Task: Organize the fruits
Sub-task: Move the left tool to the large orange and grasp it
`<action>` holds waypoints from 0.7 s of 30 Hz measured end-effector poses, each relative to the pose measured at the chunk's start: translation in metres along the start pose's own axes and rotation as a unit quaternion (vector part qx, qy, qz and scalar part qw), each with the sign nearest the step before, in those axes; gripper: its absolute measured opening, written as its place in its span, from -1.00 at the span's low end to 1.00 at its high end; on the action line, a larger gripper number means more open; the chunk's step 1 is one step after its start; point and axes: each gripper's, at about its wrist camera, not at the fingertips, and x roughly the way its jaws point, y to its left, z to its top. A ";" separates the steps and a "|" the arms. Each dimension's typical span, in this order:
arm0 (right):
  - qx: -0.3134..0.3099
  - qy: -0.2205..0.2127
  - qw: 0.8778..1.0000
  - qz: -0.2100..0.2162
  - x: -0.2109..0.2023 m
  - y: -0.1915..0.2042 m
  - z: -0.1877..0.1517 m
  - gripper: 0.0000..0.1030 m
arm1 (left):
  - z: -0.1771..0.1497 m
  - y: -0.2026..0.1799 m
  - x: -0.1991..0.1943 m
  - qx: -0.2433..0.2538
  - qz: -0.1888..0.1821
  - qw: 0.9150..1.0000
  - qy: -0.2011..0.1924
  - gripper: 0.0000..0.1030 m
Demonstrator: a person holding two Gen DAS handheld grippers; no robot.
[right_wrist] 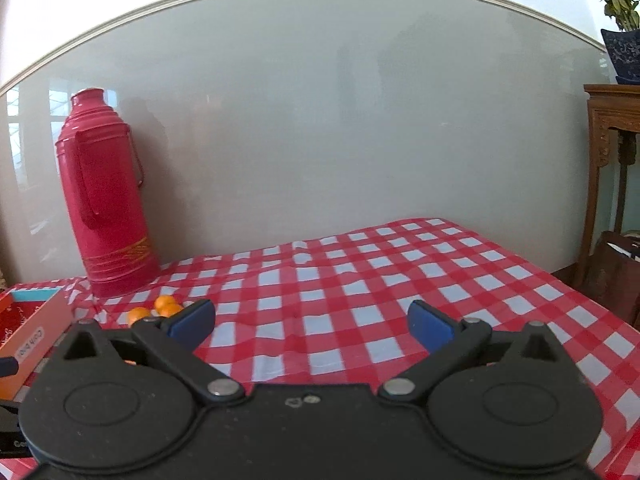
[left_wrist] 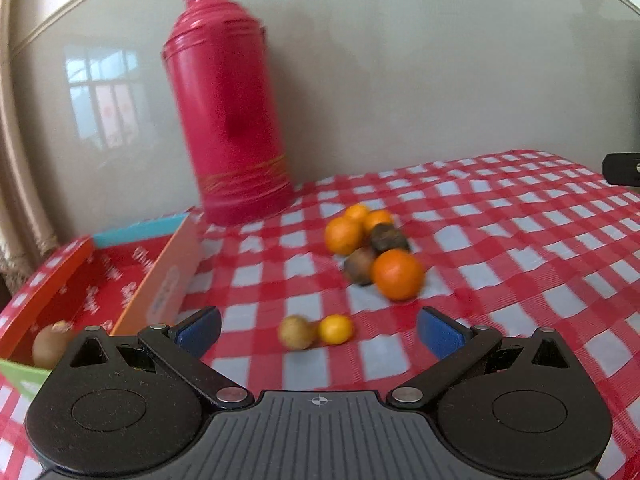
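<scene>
A cluster of oranges (left_wrist: 398,274) and dark brown fruits (left_wrist: 388,238) lies on the red checked tablecloth (left_wrist: 520,240). Nearer to me sit a small tan fruit (left_wrist: 297,332) and a small yellow-orange fruit (left_wrist: 336,329). My left gripper (left_wrist: 318,330) hangs open just behind these two, with nothing between its blue pads (left_wrist: 438,330). A red and orange cardboard box (left_wrist: 120,280) at the left holds a brown kiwi-like fruit (left_wrist: 52,346). My right gripper (right_wrist: 311,320) stands wide open over bare cloth. Oranges (right_wrist: 164,306) peek out past its left finger, partly hidden.
A tall red thermos (left_wrist: 228,108) stands at the back by the grey wall, behind the box (right_wrist: 32,332). A carved wooden stand (right_wrist: 608,168) with a potted plant (right_wrist: 622,28) is beyond the table's right edge. A black part (left_wrist: 622,168) shows at the right border.
</scene>
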 end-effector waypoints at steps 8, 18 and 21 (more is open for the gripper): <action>-0.007 -0.003 0.998 -0.061 0.000 -0.013 -0.001 0.89 | 0.012 -0.025 0.017 -0.010 -0.026 1.000 -0.007 1.00; -0.017 -0.002 0.994 -0.105 0.000 -0.024 -0.003 0.89 | 0.022 -0.048 0.047 -0.031 -0.045 0.998 0.008 0.99; -0.020 -0.002 0.994 -0.103 0.001 -0.026 -0.003 0.89 | 0.025 -0.049 0.057 -0.047 -0.046 0.998 0.016 0.87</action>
